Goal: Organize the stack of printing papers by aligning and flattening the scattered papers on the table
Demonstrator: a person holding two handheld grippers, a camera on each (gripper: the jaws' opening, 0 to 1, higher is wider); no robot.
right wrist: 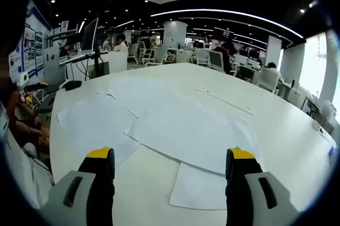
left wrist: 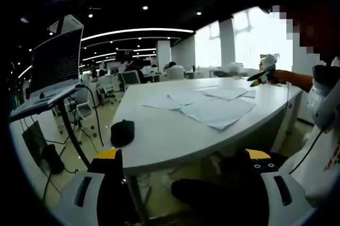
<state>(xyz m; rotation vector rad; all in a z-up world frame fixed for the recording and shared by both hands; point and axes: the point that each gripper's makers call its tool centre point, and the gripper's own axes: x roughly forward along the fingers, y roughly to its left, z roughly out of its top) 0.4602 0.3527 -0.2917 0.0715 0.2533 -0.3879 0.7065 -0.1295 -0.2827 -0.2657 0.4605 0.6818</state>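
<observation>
In the right gripper view, the right gripper (right wrist: 170, 170) has its yellow-tipped fingers (right wrist: 100, 158) spread wide apart with nothing between them, poised just above the white counter (right wrist: 287, 130). The scattered papers (right wrist: 180, 125) lie directly ahead of and partly between those fingers: one sheet sits in the gap at the counter's near edge, a larger sheet overlaps it beyond, and more sheets fan out toward the counter's far side, crooked and overlapping.

In the left gripper view, the left gripper (left wrist: 183, 159) also has its fingers (left wrist: 109, 157) apart and empty, held off the counter (left wrist: 159, 136) and below its near edge. The papers (left wrist: 207, 104) rest well beyond these fingers, toward the counter's far end. A small dark object (left wrist: 122, 132), possibly a mouse or a pouch, sits on the counter near its edge, between the fingers and the papers. Beside the counter stands a laptop (left wrist: 56, 61) on a stand. The other gripper (left wrist: 265, 69) shows by the counter's far corner.
</observation>
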